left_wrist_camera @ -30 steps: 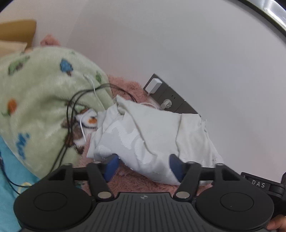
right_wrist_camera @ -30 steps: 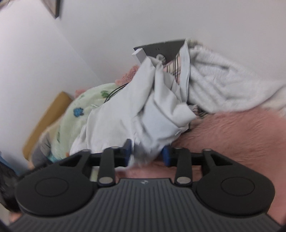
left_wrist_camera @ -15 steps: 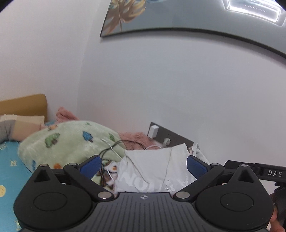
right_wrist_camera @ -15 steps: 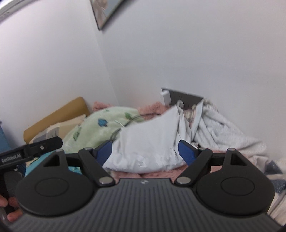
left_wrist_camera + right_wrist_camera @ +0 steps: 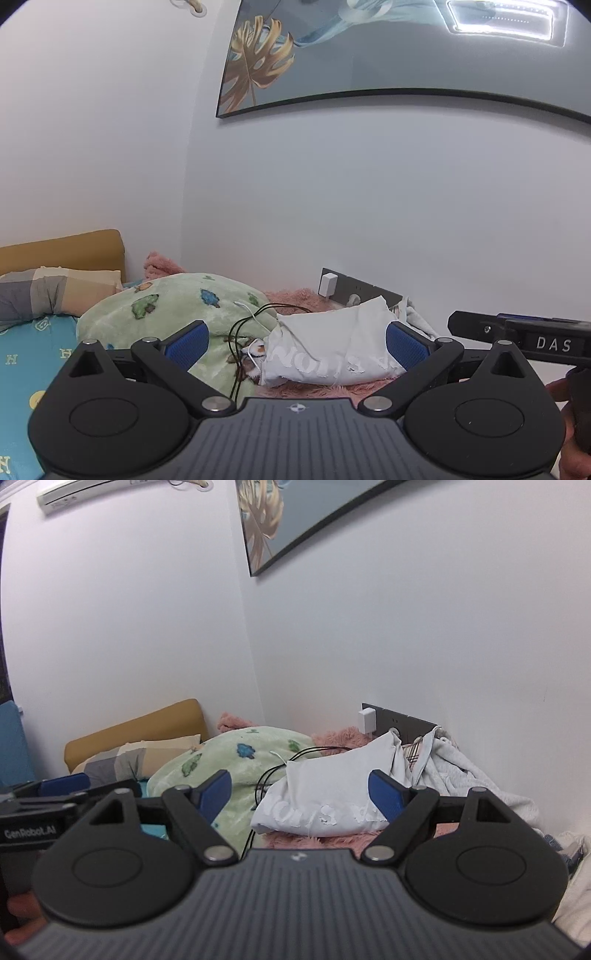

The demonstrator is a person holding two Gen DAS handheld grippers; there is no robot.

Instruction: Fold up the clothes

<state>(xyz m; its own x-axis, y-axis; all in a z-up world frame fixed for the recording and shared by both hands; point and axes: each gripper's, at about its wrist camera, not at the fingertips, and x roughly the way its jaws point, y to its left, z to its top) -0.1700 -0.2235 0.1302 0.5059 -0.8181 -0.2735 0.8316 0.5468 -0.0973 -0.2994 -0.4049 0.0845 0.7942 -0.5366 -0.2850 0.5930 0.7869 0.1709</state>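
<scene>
Two grippers are up in the air over a messy bed. The left gripper [image 5: 297, 345] has its two blue fingers [image 5: 186, 343] spread wide apart, with nothing between them. The right gripper [image 5: 301, 794] has its two blue fingers [image 5: 386, 794] spread apart too, and they pinch nothing. In the left view, the right gripper pokes in at the right edge. In the right view, the left gripper shows at the left edge.

One folded white shirt [image 5: 332, 349] with cracked white letters lies on the pink fluffy blanket [image 5: 303, 391], in the lower middle of both views. It sits past the fingers and neither gripper touches it.

Just left of the shirt is one green blanket [image 5: 166, 310] with little blue and green shapes. Black wires [image 5: 240, 332] and one white wire run across it. Behind the shirt, on the wall, is one dark socket strip [image 5: 410, 722] with one white plug [image 5: 367, 720] in it. To the right of the shirt in the right view is a heap of more clothes [image 5: 465, 771], white and striped.

At the left is one checked pillow [image 5: 48, 291] against one brown headboard [image 5: 74, 247], and a blue sheet [image 5: 22, 369]. One big picture [image 5: 369, 55] with a gold leaf hangs at the top.
</scene>
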